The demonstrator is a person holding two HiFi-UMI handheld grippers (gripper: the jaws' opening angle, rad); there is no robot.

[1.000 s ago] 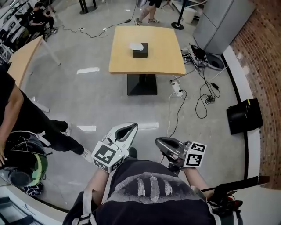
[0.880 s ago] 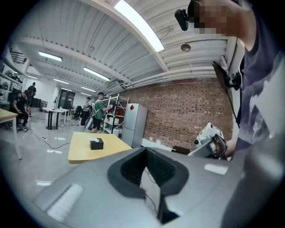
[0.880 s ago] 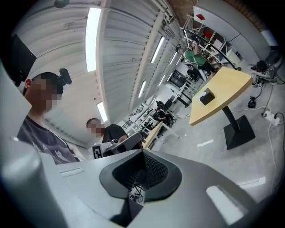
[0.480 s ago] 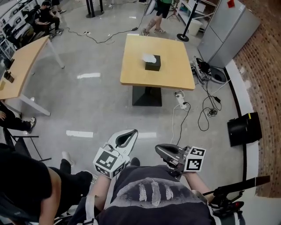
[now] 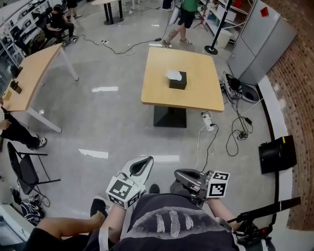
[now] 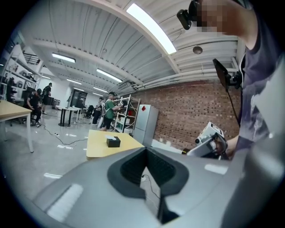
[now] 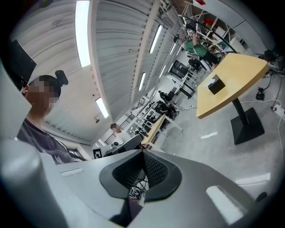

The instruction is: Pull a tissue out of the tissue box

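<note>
A black tissue box (image 5: 178, 81) with a white tissue (image 5: 172, 74) sticking out of its top stands on a square wooden table (image 5: 196, 95), far ahead across the floor. Both grippers are held close to my body, well short of the table. My left gripper (image 5: 147, 159) is white and shut, with nothing in it. My right gripper (image 5: 176, 171) is dark and also shut and empty. The left gripper view shows the box (image 6: 113, 142) small beyond the closed jaw tips (image 6: 145, 149). In the right gripper view the box (image 7: 217, 84) sits on the table (image 7: 236, 73) at upper right.
Cables and a power strip (image 5: 208, 120) lie on the floor right of the table. A black case (image 5: 277, 154) and a grey cabinet (image 5: 262, 39) stand along the brick wall. A second table (image 5: 29, 78) and a chair (image 5: 24, 166) are at left. A person in green (image 5: 185, 12) stands beyond the table.
The table with the tissue box has come nearer and shifted right in the head view. The person in dark clothes at left has dropped out of the frame. Both grippers stay shut.
</note>
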